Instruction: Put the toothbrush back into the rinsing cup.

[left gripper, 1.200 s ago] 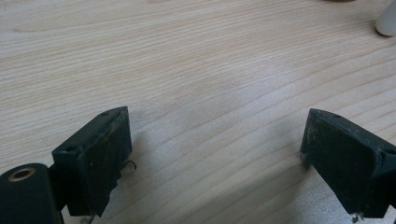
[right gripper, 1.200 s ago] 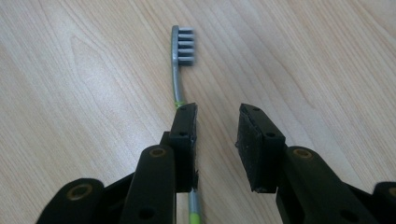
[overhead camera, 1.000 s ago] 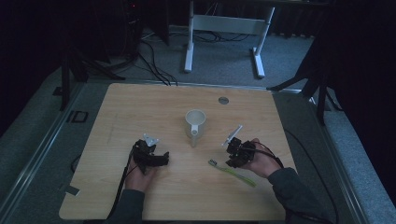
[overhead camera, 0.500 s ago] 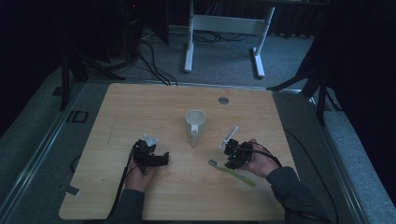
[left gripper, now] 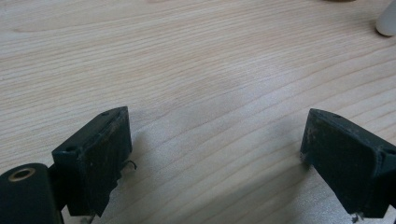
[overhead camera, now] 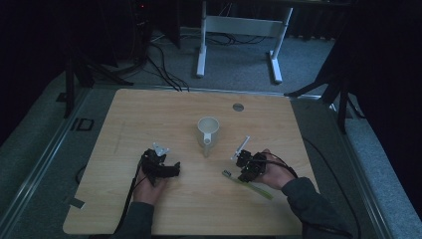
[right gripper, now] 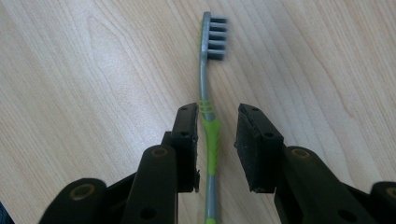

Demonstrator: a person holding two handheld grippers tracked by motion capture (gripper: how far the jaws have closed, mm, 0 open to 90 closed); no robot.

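— Right claw (right gripper: 215,140) is down at the table (overhead camera: 149,114), jaws narrowed but with a gap each side of the toothbrush (right gripper: 209,121). Neither pad presses the handle.

— Where does the brush lie, relative to that claw?

— Flat on the wood, between the jaws. The green grip sits in the gap, closer to one pad; the bristle head reaches out past the tips.

— And the left claw (left gripper: 215,154)?

— Spread wide over bare wood, holding nothing. It rests well apart from the right claw.

— The mug (overhead camera: 208,130)?

— Upright beyond both claws, roughly between them, handle turned toward the person.
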